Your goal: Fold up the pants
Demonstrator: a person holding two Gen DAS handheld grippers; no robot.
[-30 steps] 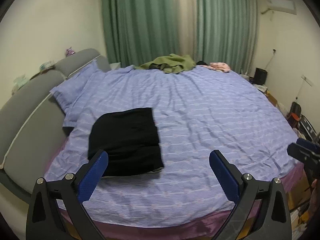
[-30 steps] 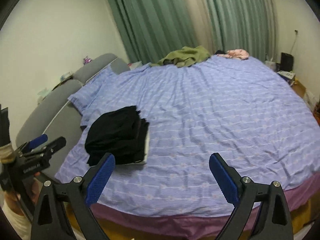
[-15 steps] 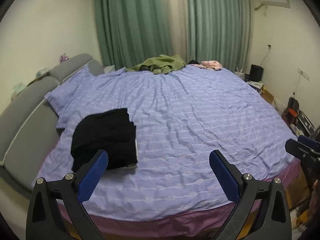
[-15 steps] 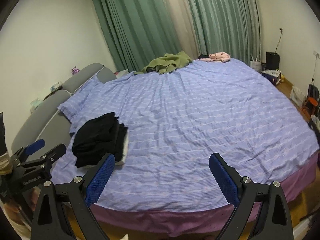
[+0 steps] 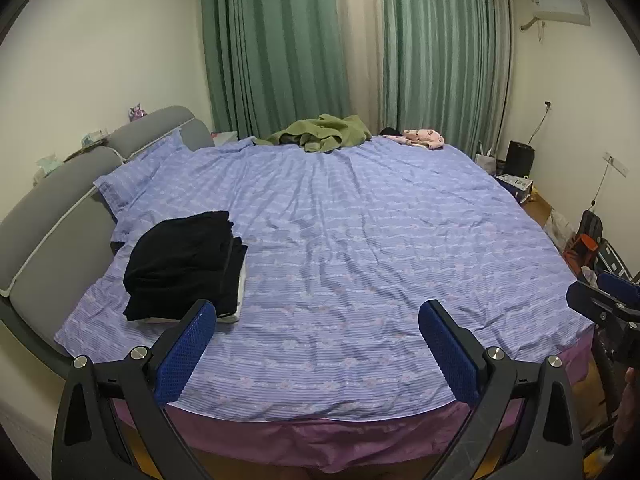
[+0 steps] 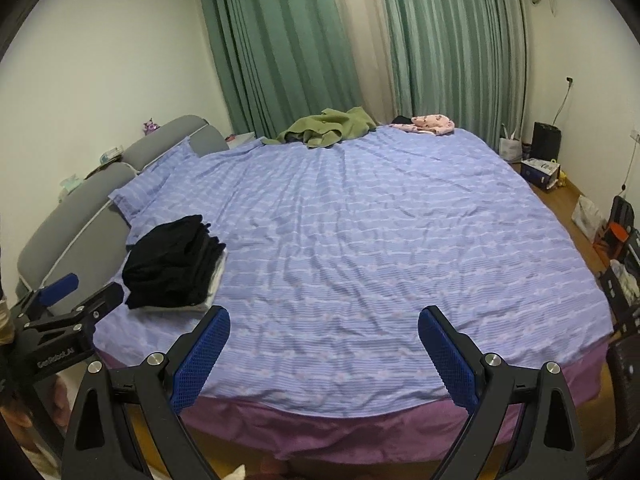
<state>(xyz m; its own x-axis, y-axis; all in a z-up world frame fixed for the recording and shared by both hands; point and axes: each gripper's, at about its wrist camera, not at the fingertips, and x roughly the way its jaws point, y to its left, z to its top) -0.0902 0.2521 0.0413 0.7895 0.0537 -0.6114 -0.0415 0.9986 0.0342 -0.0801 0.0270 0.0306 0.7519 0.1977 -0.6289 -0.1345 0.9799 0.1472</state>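
Both the left gripper [image 5: 318, 334] and right gripper [image 6: 324, 340] gape empty; folded black pants [image 5: 184, 264] lie beyond the left fingers [image 5: 188, 348].

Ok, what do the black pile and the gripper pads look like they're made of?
Black pants: soft matte cloth, probably knit; it absorbs light and its stacked folds slump. A white layer shows beneath, fabric unclear. Left gripper pads: blue, apparently rubbery, with a fine dotted grip texture; the right gripper pads look the same.

White layer [image 5: 240, 300] under the black pants [image 5: 184, 260] barely peeks out, headboard trinkets [image 5: 137, 112] too small to identify
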